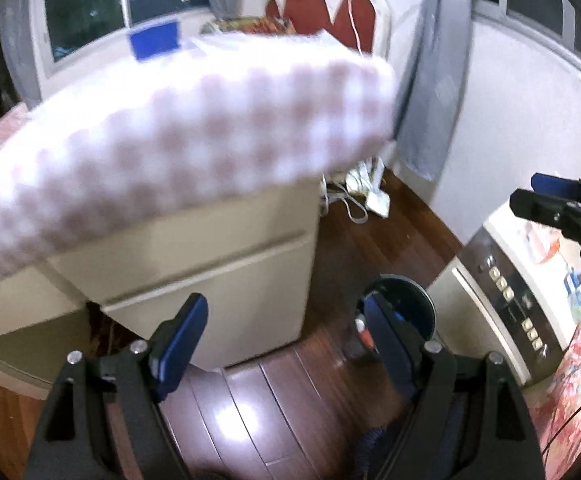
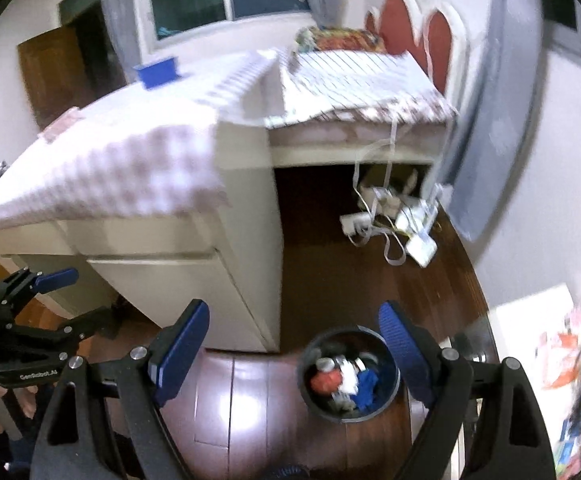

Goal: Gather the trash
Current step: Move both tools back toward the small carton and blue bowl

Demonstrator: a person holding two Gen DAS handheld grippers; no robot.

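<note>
A round dark trash bin (image 2: 348, 376) stands on the wood floor, holding red, white and blue scraps. My right gripper (image 2: 294, 348) is open and empty, hovering above the bin's left rim. In the left wrist view the bin (image 1: 404, 308) shows partly behind the right finger. My left gripper (image 1: 286, 340) is open and empty above the floor, beside a cream cabinet. It also shows at the left of the right wrist view (image 2: 60, 300). The right gripper shows at the right edge of the left wrist view (image 1: 546, 196).
A cream desk cabinet (image 2: 170, 256) with a checkered cloth (image 1: 170, 140) stands to the left. White power strips and cables (image 2: 390, 216) lie on the floor under the desk. An appliance with buttons (image 1: 506, 300) stands right of the bin. A small blue box (image 2: 156, 70) sits on the desk.
</note>
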